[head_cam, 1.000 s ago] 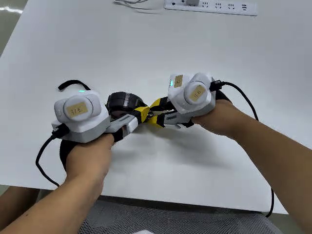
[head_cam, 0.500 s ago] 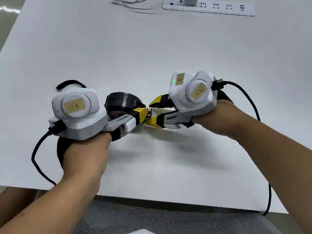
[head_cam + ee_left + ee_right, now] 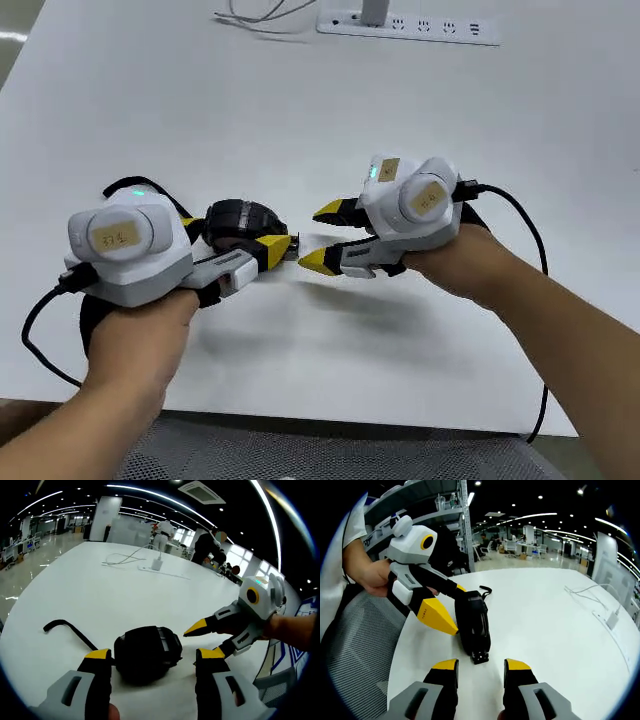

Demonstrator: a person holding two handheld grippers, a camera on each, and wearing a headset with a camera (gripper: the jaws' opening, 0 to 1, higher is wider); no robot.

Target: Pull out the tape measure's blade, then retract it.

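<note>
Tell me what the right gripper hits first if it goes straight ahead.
The tape measure: its blade-tip end lies dead ahead of the right gripper, with nothing showing in the gap between them. How far off it is stays unclear through the fisheye.

White workbench (image 3: 300, 110) with power strip (image 3: 408, 27), ceiling light strips (image 3: 150, 493) overhead, metal shelving (image 3: 445, 510), glossy floor (image 3: 20, 570).

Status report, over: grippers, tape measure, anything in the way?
Left gripper straddling tape measure, grip unconfirmed. Right gripper open, empty, facing the case. Blade in. Nothing in the way.
</note>
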